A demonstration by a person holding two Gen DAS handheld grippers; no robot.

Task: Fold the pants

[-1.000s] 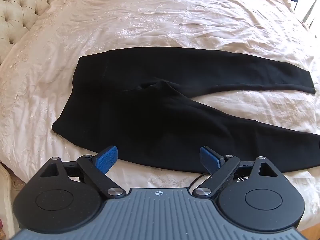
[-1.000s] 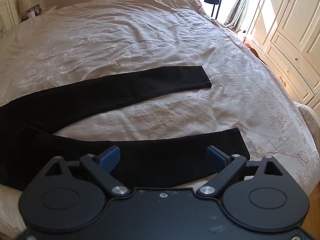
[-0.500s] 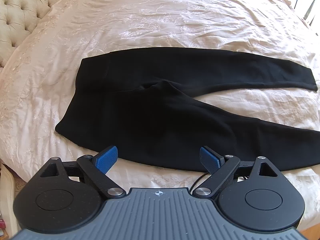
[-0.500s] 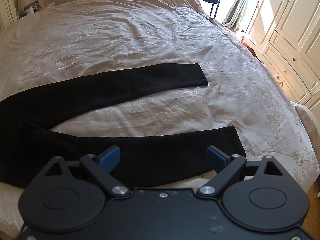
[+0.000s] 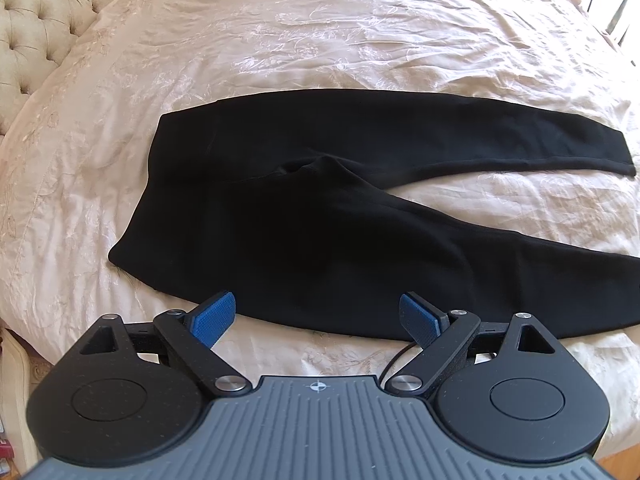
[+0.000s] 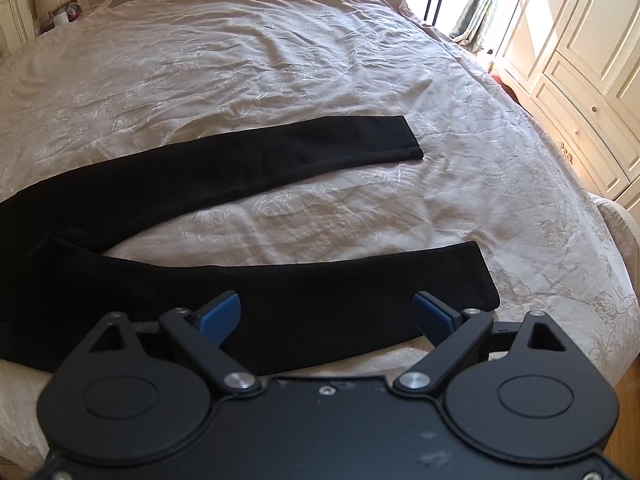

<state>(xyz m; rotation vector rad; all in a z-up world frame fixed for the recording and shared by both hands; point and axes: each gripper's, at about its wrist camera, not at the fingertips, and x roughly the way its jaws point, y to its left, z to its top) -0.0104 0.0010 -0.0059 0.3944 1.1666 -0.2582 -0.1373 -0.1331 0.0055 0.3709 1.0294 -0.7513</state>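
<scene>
While black pants (image 5: 304,208) are lying flat on the cream bedspread (image 5: 320,32), legs splayed apart in a V, both grippers are hovering at the pants' near edge. Left gripper (image 5: 316,318) is sitting by the hip/waist end, jaws wide apart, gripping nothing. Right gripper (image 6: 328,314) is hanging over the nearer leg (image 6: 360,292) close to its hem, jaws also spread, empty. Tufted headboard (image 5: 36,28) is lying beyond the pants' waist end.
</scene>
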